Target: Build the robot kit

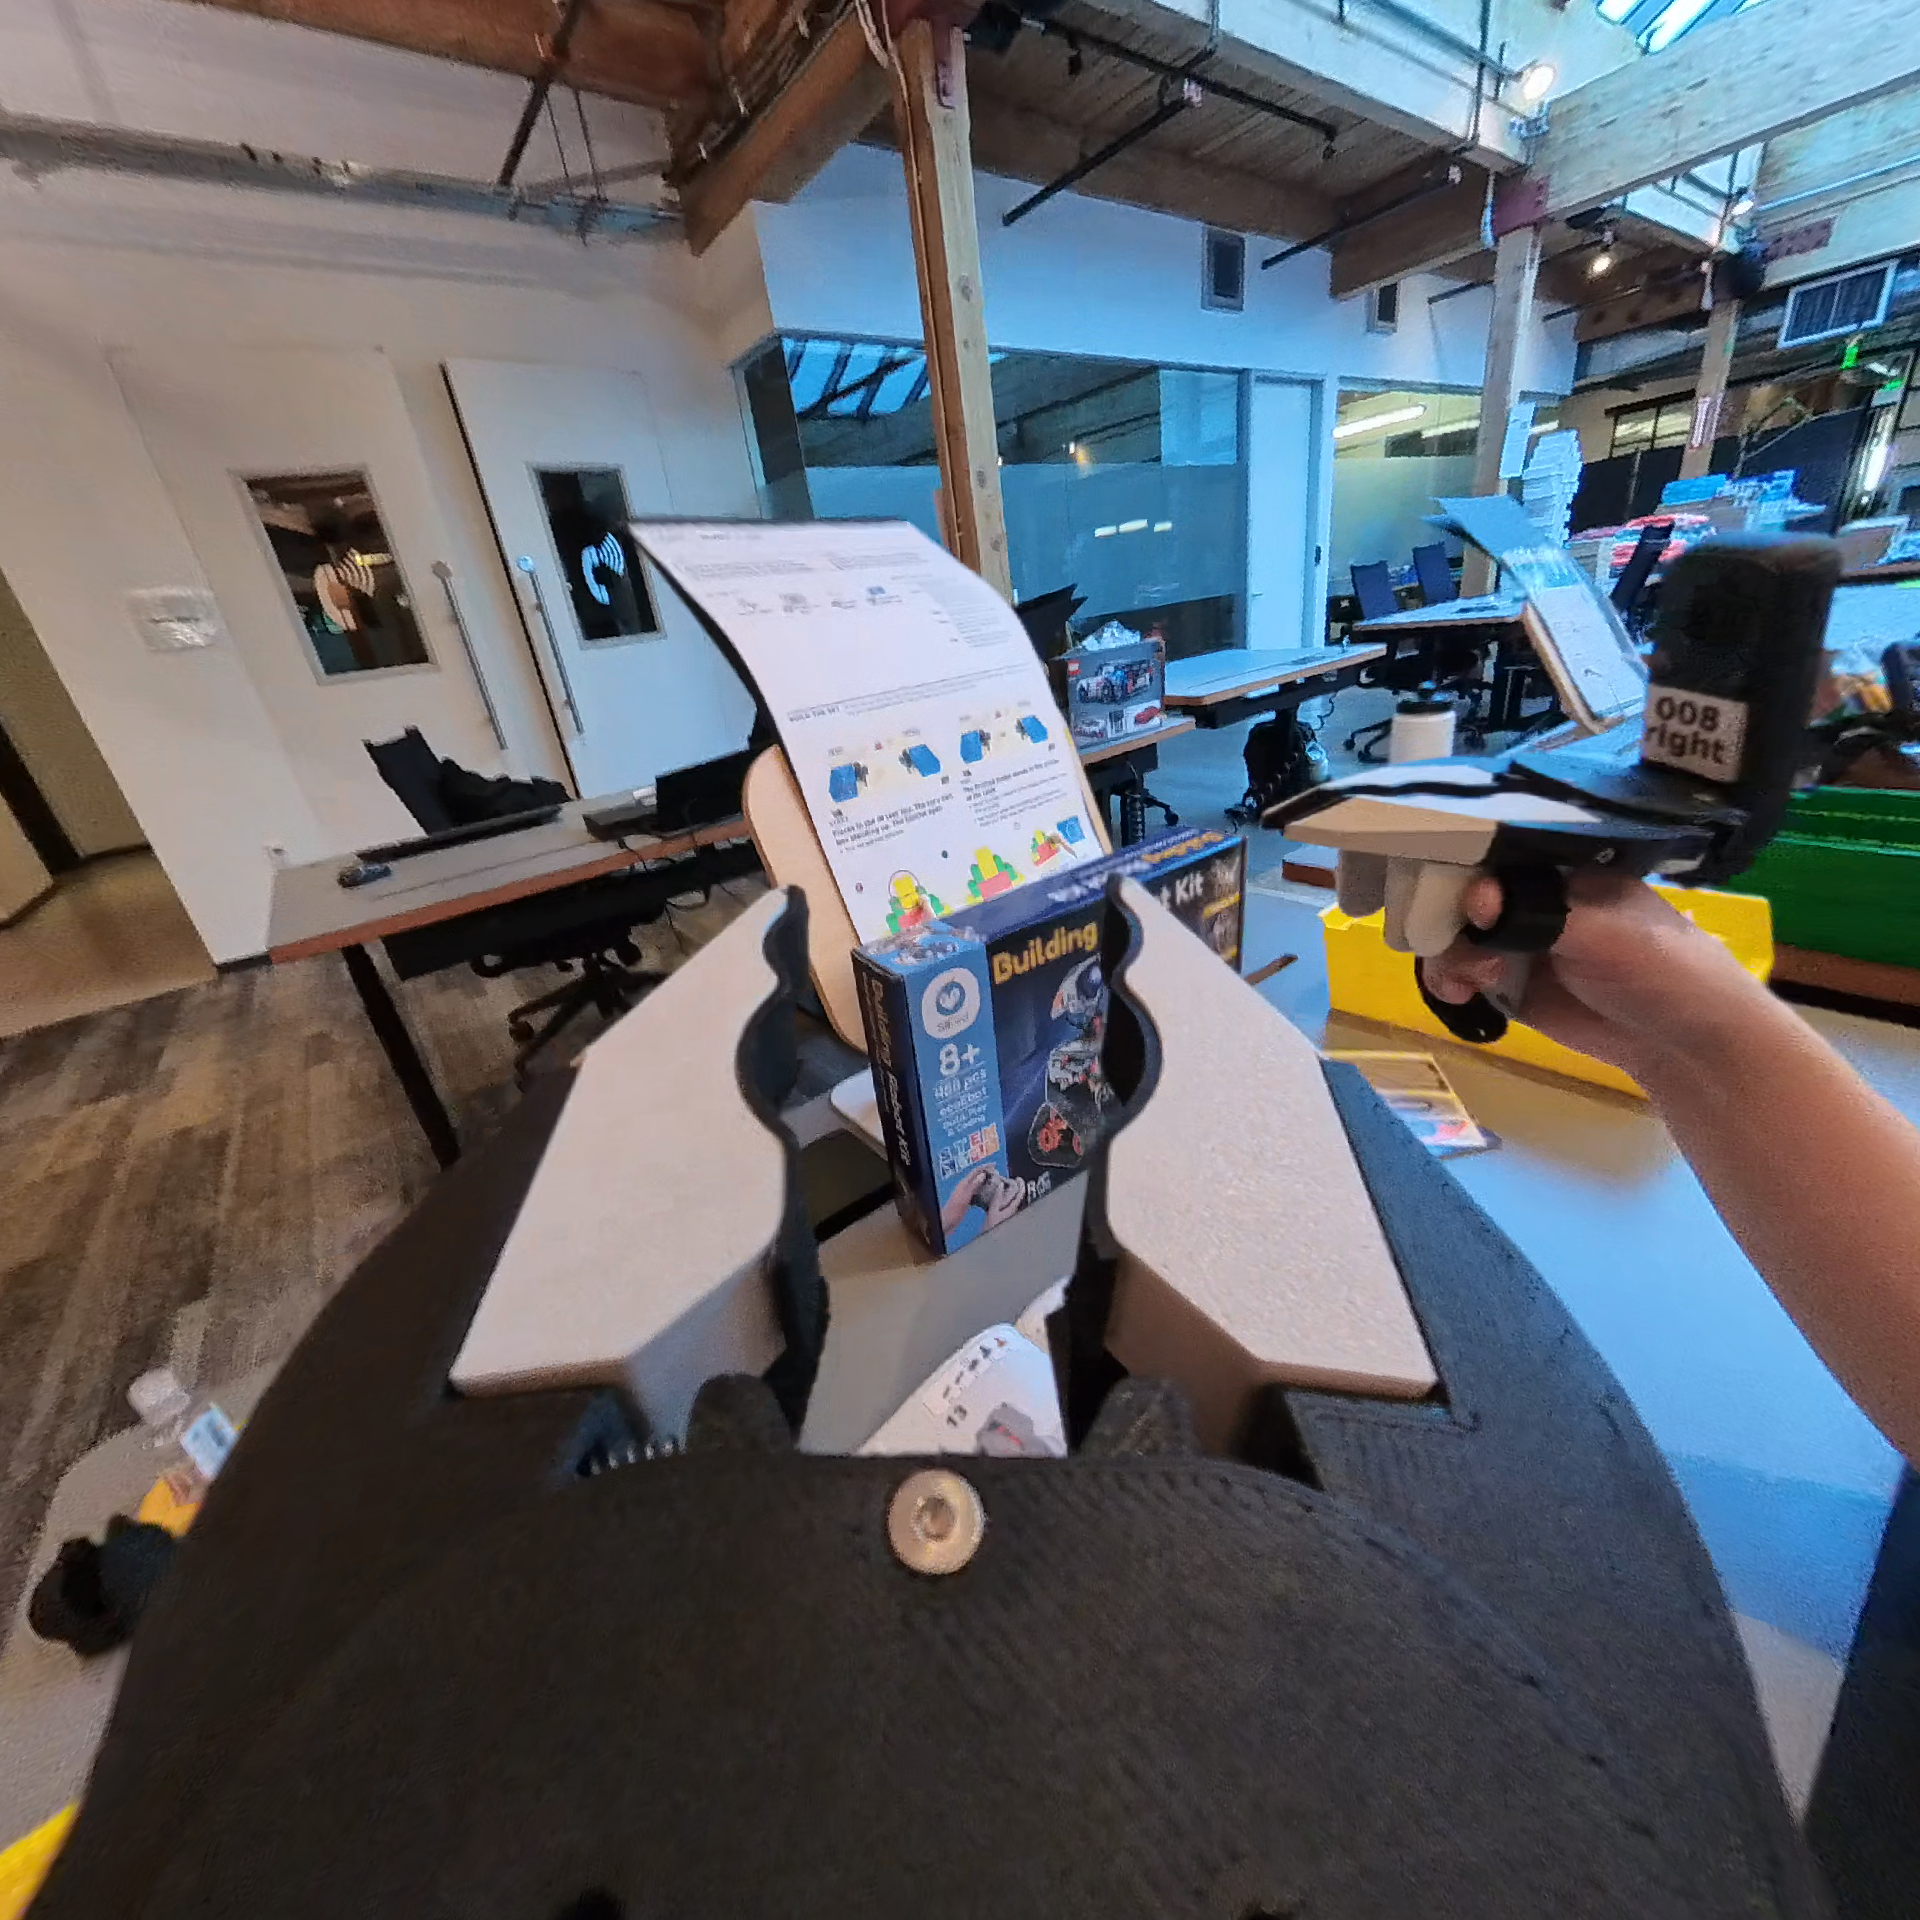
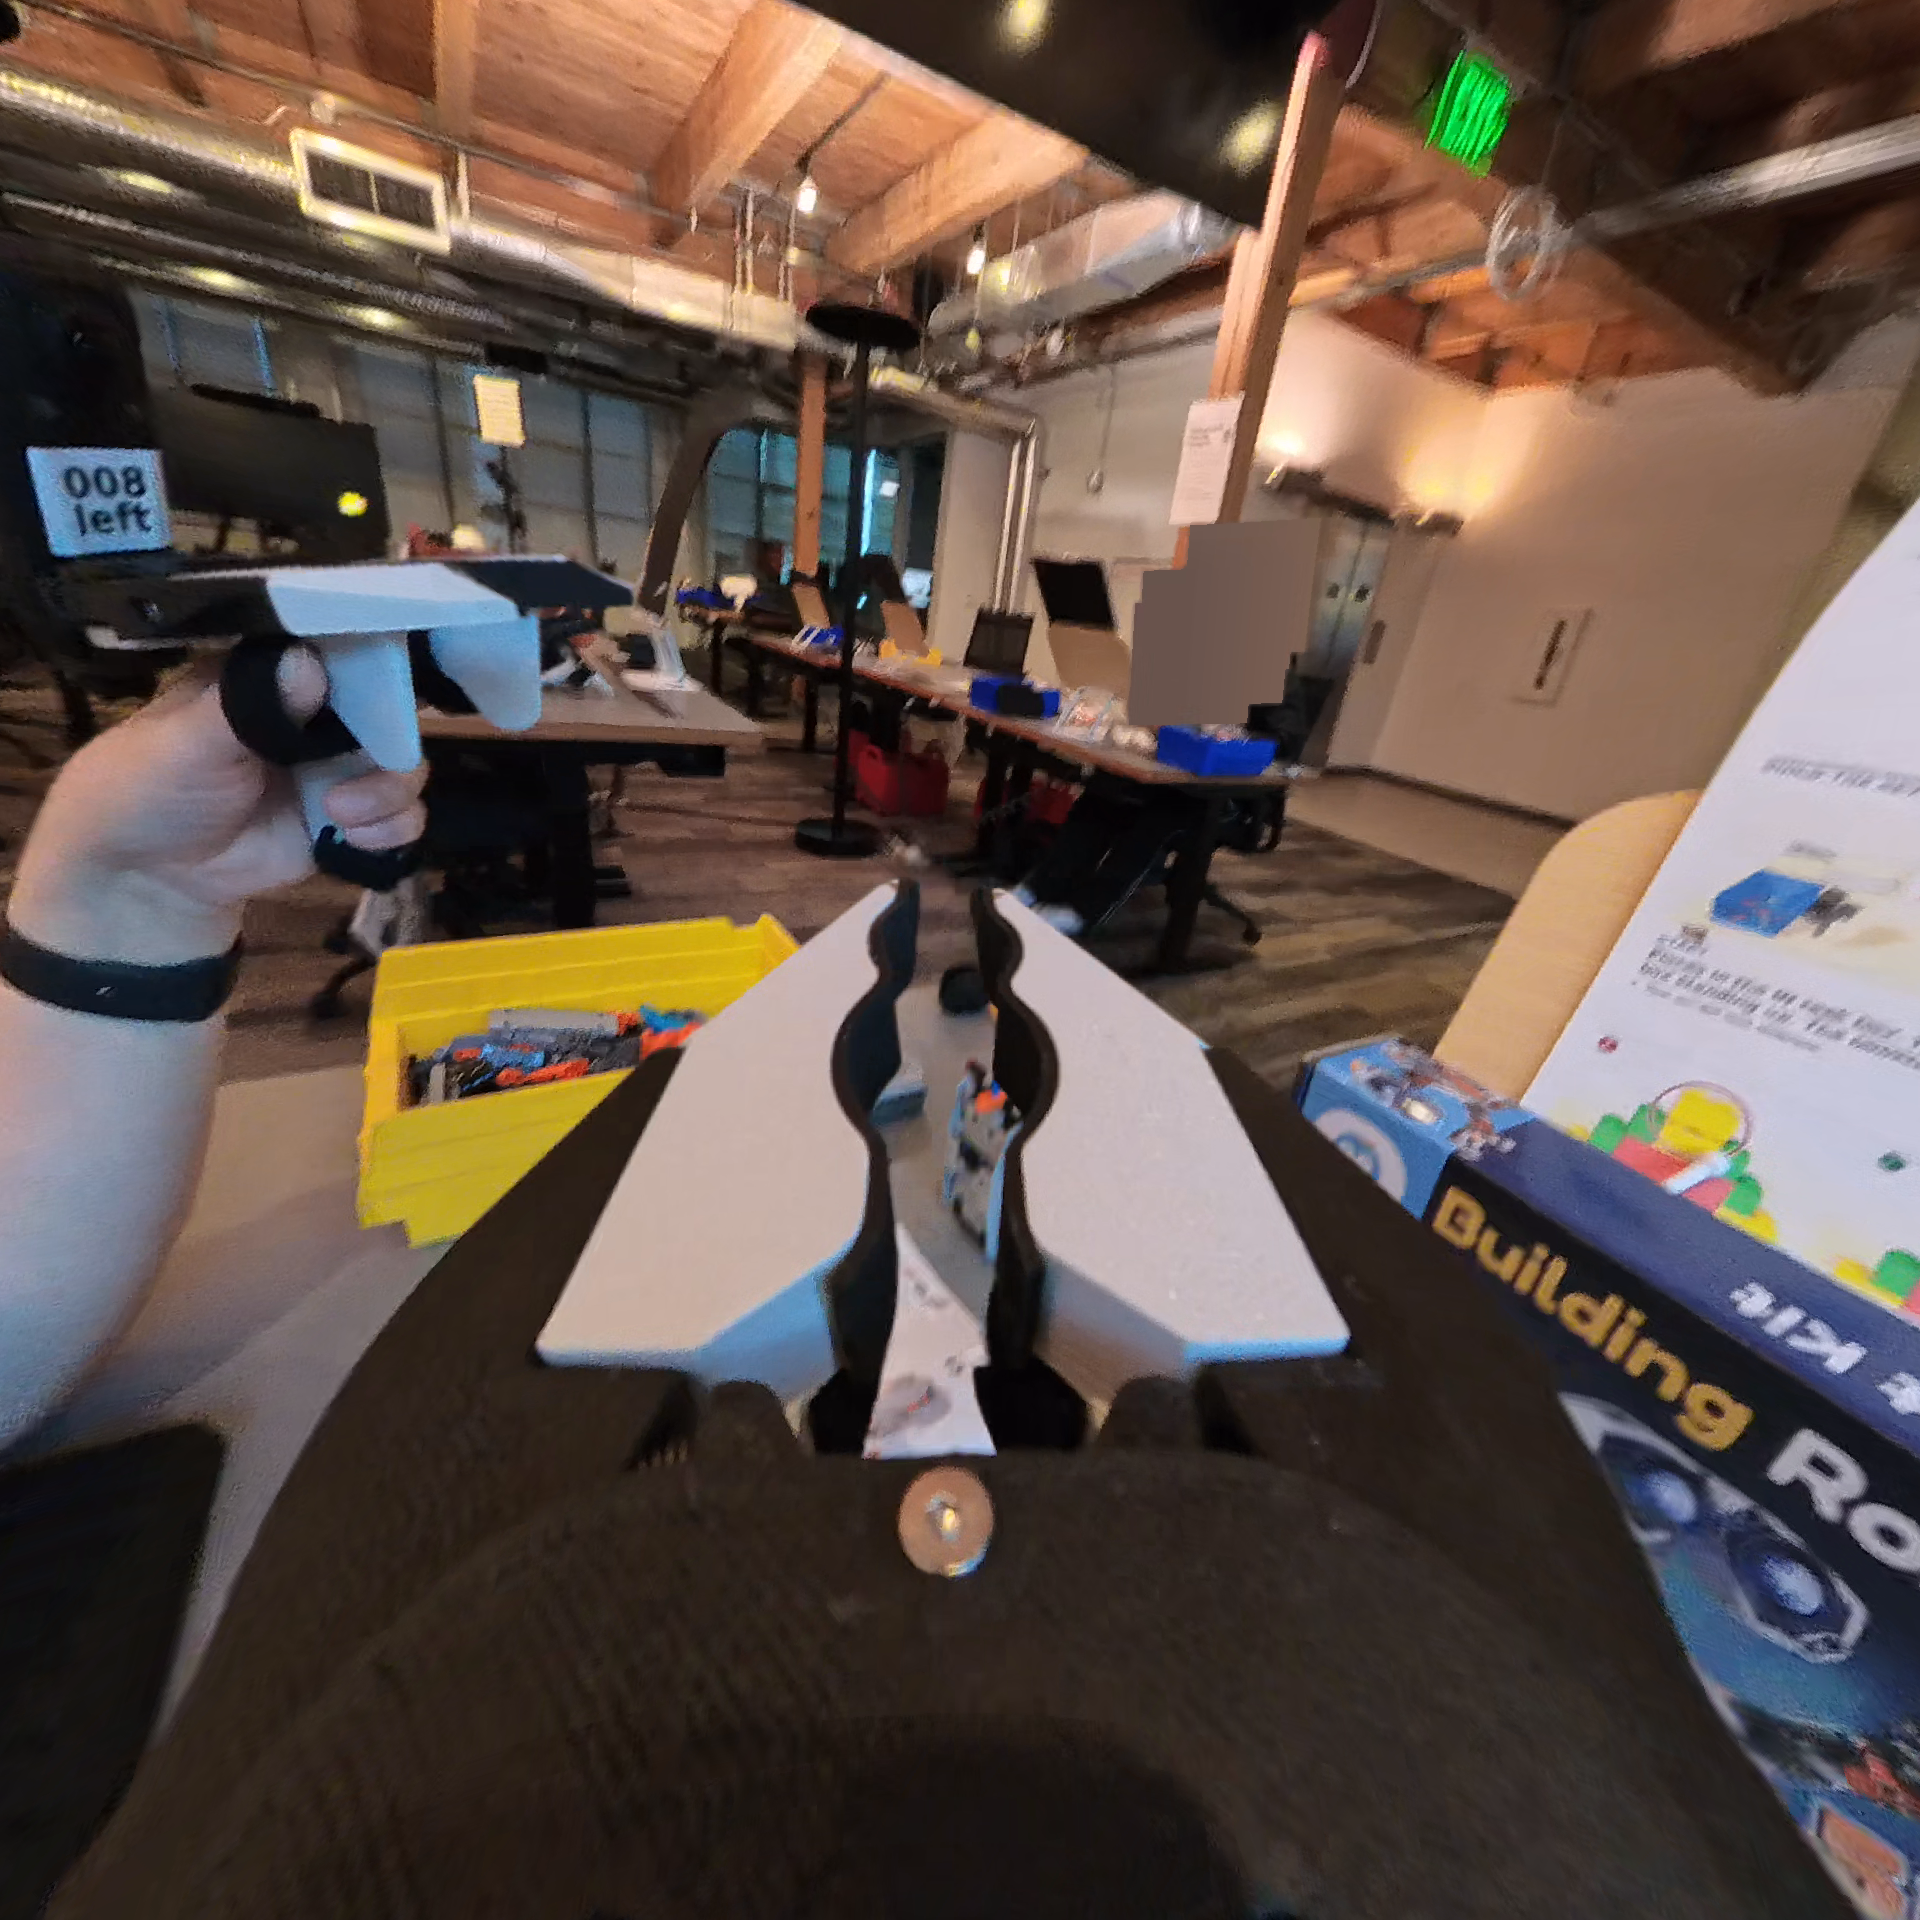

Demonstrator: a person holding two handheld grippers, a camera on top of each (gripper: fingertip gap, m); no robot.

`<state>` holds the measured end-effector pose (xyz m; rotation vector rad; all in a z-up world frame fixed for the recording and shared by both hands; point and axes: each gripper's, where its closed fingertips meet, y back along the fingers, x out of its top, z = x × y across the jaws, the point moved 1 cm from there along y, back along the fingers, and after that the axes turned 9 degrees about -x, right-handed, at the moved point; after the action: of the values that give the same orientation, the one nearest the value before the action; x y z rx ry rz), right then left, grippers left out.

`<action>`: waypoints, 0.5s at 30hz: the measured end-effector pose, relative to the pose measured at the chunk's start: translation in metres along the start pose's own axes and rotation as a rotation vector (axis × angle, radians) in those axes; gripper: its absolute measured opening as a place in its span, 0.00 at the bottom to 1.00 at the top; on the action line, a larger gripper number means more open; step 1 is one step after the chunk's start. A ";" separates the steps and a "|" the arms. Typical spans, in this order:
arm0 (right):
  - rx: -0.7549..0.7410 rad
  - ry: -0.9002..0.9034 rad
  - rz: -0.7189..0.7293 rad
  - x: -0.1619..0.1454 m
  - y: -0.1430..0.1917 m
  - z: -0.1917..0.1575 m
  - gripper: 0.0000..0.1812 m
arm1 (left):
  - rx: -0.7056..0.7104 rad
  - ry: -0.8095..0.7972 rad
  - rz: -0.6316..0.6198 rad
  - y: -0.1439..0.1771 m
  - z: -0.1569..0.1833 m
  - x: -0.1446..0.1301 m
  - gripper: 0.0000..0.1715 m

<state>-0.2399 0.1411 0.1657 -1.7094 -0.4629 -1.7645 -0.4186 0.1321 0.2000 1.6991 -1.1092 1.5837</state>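
Both our grippers, left gripper (image 1: 951, 997) and right gripper (image 2: 943, 935), stand released, holding nothing; the yellow bin (image 2: 457, 1143) contains mixed building pieces (image 2: 540, 1049).

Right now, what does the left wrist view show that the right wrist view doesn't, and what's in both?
Only the left wrist view shows the left hand-held gripper open, its fingers framing the end of the blue kit box, and another toy box on a far desk. Only the right wrist view shows loose parts inside the yellow bin and a small brick model beyond the nearly closed right hand-held gripper. Both show the box, bin and curled instruction sheet.
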 end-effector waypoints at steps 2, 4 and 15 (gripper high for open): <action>0.029 -0.027 -0.042 -0.009 -0.002 0.003 0.05 | -0.009 0.022 -0.066 -0.003 -0.005 -0.018 0.29; 0.037 -0.011 -0.058 -0.016 -0.005 0.004 0.05 | -0.009 0.052 -0.140 -0.006 -0.011 -0.030 0.26; 0.001 0.348 -0.424 -0.104 -0.026 0.013 0.07 | 0.099 0.080 -0.294 0.009 -0.052 -0.057 0.25</action>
<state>-0.2512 0.1895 0.0694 -1.3256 -0.7038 -2.3061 -0.4513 0.1826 0.1506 1.7534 -0.7136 1.5233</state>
